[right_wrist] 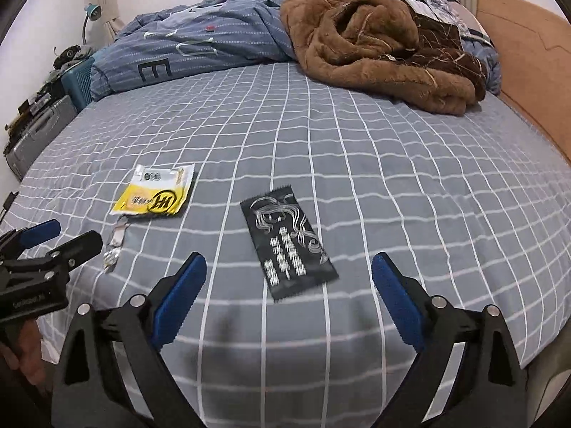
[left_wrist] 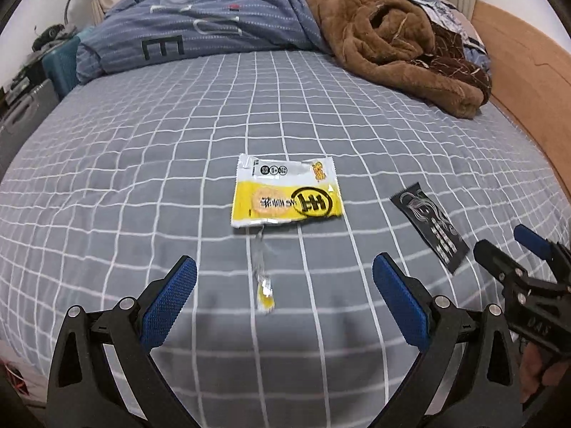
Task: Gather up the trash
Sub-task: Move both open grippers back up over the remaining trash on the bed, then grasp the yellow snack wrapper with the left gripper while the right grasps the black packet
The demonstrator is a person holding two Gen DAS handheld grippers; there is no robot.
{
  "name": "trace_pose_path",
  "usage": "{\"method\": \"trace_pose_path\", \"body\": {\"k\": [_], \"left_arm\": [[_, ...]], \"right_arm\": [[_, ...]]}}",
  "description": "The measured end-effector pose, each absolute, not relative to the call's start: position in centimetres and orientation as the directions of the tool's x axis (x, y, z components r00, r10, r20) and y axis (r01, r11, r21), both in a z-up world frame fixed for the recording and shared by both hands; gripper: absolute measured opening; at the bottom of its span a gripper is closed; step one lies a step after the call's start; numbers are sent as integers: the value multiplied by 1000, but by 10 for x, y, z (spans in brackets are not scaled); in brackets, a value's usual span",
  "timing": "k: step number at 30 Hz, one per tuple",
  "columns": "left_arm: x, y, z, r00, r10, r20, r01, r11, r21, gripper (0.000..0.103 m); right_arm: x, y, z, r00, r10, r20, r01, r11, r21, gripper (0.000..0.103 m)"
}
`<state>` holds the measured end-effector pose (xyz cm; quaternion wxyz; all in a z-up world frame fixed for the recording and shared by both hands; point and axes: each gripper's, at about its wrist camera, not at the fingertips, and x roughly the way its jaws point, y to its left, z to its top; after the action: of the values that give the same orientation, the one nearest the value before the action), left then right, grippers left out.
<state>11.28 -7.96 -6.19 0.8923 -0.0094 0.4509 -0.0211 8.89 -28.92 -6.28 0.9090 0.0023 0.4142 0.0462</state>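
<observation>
Trash on bed, 3 pcs
Yellow wrapper [left_wrist: 285, 190] flat, torn strip [left_wrist: 263, 276] just below; black sachet [right_wrist: 288, 246] flat, to its right.

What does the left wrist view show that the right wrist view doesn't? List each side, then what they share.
Only the left wrist view: the left gripper from behind, jaws open around bare sheet, lined up with the torn strip; the right gripper enters at the right edge.

Only the right wrist view: the right gripper from behind, jaws open, lined up with the black wrapper; the left gripper enters at the left edge.

Both: the yellow wrapper, black wrapper and torn strip lying flat on the grey checked sheet, with the blue duvet and brown blanket beyond.
</observation>
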Motion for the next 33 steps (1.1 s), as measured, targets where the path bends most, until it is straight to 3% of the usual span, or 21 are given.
{"method": "trace_pose_path", "body": {"k": [12,23,29,33], "left_arm": [[184,-85,-93,547,-34,-836,7,999,-36,97],[209,-86,-133,479,-36,-877,4,999,-38,92],[205,-90,-134,475,-7,-880,8,1000,-3,67],[203,-85,-130,488,-18,-873,-16,999,-30,38]], "right_arm": [[142,-286,-96,609,94,-787,-89,995,50,90],[164,-277,-133,546,109,-831,-97,993,67,79],[163,-279,-136,552,122,-825,-113,991,72,64],[164,-282,-134,556,112,-824,-101,993,67,49]]}}
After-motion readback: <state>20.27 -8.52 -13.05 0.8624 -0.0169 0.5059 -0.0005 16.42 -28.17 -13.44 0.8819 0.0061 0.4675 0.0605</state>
